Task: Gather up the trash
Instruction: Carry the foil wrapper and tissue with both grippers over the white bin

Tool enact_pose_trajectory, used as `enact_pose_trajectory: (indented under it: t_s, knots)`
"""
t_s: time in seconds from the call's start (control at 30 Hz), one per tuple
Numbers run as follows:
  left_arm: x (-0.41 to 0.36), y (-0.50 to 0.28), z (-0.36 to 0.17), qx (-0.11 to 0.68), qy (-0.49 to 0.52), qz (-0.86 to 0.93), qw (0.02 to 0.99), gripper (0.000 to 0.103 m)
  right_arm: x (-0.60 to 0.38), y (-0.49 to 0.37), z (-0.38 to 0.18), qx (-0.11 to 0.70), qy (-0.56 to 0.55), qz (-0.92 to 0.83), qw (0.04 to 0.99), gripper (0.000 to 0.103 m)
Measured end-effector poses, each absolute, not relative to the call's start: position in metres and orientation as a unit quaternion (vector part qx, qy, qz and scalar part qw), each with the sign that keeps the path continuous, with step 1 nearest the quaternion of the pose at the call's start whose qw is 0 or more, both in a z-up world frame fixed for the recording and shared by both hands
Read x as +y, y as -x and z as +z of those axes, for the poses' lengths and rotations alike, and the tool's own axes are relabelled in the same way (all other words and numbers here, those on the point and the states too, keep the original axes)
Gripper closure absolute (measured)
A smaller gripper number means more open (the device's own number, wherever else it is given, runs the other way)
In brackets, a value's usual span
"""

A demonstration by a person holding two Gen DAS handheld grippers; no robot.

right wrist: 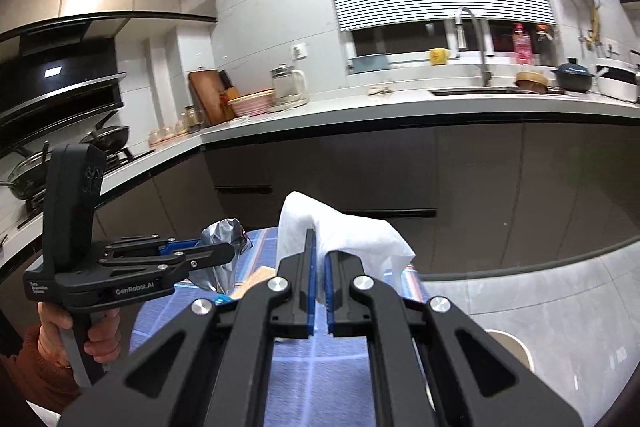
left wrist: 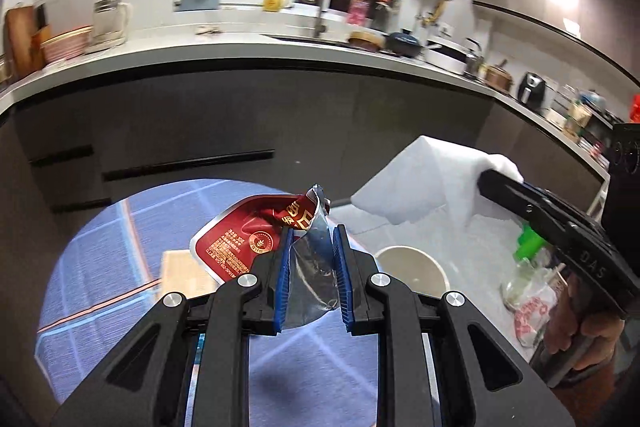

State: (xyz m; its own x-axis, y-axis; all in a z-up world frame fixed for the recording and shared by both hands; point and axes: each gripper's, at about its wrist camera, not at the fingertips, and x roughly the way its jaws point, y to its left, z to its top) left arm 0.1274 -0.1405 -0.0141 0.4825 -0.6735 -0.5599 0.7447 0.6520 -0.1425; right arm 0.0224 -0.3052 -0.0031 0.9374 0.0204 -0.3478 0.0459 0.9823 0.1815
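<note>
At frame centre, left gripper clenches a light, crinkly foil wrapper by its torn edge. Right gripper pinches a limp tissue mid-fold; both look weightless and slip-prone.

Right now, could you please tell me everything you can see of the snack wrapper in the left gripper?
The snack wrapper is an opened foil packet, dark red outside with gold print and a round emblem, silver inside. Its top is torn and curled, and its body is crumpled. The left gripper holds it raised above the blue checked tablecloth, blue pads pressing its silver part from both sides. Nothing else visibly touches it.
</note>
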Motion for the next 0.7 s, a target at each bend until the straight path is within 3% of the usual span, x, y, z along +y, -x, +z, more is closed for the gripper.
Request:
enact_pose_trajectory:
  t_s: [0.33,0.7]
  knots:
    - [-0.226,-0.109,-0.037,0.323,-0.071,-0.480,0.813,0.084,-0.367,0.020,-0.037,0.192,-0.129,-0.069,0.970,0.098]
    - [-0.317,-0.104,-0.084,0.363,-0.097,-0.517,0.770,0.084,-0.430,0.033,-0.112,0.247,-0.196,-0.126,0.940,0.098]
